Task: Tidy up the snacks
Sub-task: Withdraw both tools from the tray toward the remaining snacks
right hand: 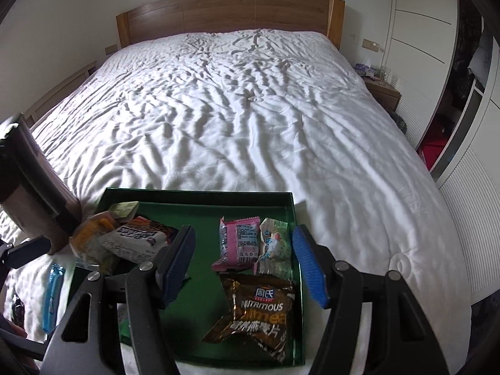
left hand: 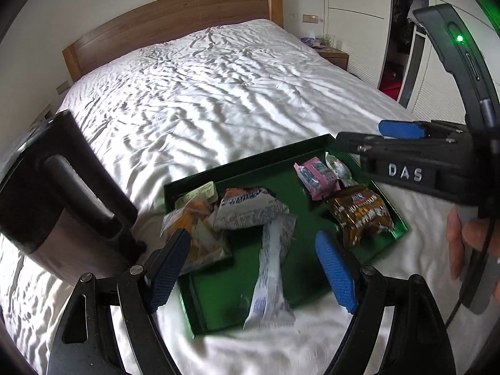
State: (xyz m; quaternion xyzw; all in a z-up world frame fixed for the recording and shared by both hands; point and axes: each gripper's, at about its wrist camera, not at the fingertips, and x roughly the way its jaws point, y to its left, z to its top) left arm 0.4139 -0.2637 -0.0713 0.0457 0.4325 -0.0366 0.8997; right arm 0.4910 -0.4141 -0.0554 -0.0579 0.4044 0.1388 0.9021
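Most snacks lie in the green tray; a blue bar left of the tray remains out. Left gripper and right gripper hover open, empty.

Daylight is raking low across the bed, throwing long grey shadows off every wrinkle, while white patches near the foot are blowing out. The tray is showing soft glare on its green floor. Motion blur is smearing the long packet in the left view. A green lamp is glowing and tinting that corner. Fisheye bending is curving the headboard, and dark vignetting is closing the corners.
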